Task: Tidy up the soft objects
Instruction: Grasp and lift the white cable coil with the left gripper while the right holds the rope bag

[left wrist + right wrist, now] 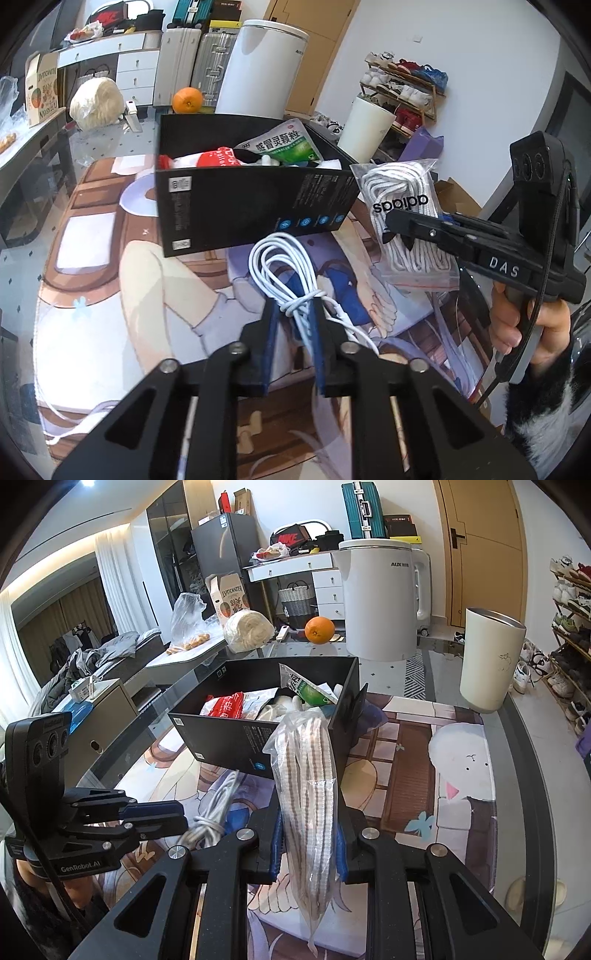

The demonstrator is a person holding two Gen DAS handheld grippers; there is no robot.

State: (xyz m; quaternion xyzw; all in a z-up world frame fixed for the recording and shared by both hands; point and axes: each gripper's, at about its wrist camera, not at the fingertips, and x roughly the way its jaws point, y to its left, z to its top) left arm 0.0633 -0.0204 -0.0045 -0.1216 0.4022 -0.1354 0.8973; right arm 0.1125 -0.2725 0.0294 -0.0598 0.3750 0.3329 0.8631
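My left gripper (pixel 293 308) is shut on a coiled white cable (pixel 284 266) and holds it above the printed mat, just in front of the black box (pixel 255 206). My right gripper (pixel 308 808) is shut on a clear bag of white adidas shoelaces (pixel 308 775), held upright near the box's front right corner (pixel 258 738). The bag (pixel 402 218) and the right gripper (pixel 399 221) also show in the left wrist view. The left gripper (pixel 181 821) and the cable (pixel 214 812) show in the right wrist view. The box holds a red packet (pixel 225 705), a green medicine sachet (pixel 306 688) and other soft items.
The printed mat (pixel 424 775) covers a glass table. An orange (pixel 319 629), a white kettle (pixel 380 598), a white tumbler (pixel 491 657) and a wrapped white bundle (pixel 247 629) stand behind the box. A shoe rack (pixel 569 635) is on the right.
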